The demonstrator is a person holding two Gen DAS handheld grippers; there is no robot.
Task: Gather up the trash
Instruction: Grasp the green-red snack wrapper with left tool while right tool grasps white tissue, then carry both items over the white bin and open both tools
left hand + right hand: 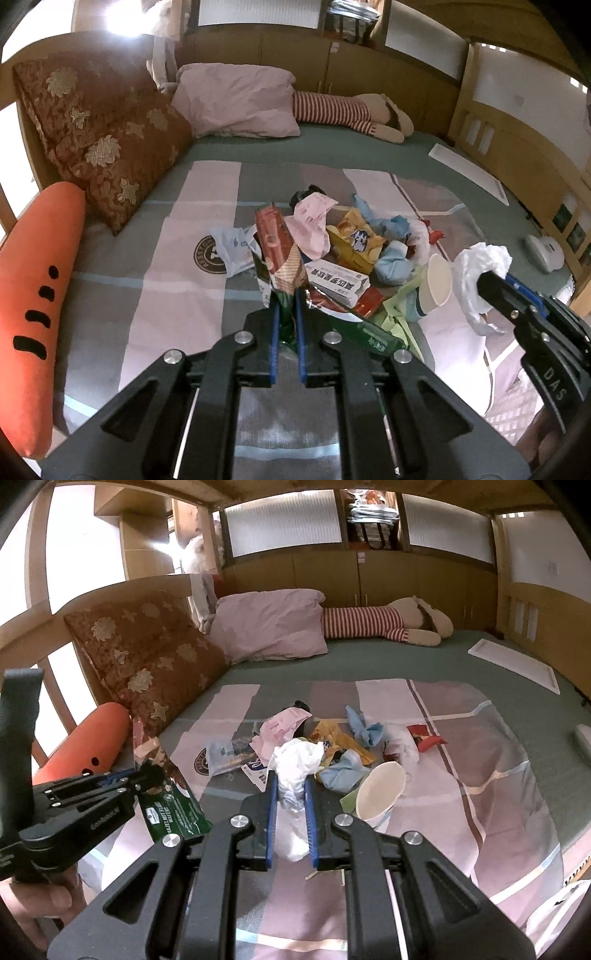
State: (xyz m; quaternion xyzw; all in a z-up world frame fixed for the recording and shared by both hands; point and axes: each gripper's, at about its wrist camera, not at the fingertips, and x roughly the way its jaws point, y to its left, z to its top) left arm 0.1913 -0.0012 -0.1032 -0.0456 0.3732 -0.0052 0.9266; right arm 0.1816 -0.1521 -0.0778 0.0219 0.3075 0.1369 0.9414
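Trash pile of crumpled wrappers and boxes (343,254) is sitting mid-bed on the pink-grey striped quilt (177,295). Left gripper (286,306) is pinching a red-green foil wafer wrapper (279,254); right gripper (290,794) is squeezing a wadded white tissue (295,768), with a white paper cup (380,790) lying just beside it.

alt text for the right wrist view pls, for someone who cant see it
The right gripper is shut on a crumpled white tissue above a litter pile on a bed: a paper cup, pink receipt and blue cloths. At left, the left gripper clamps a green wafer wrapper.
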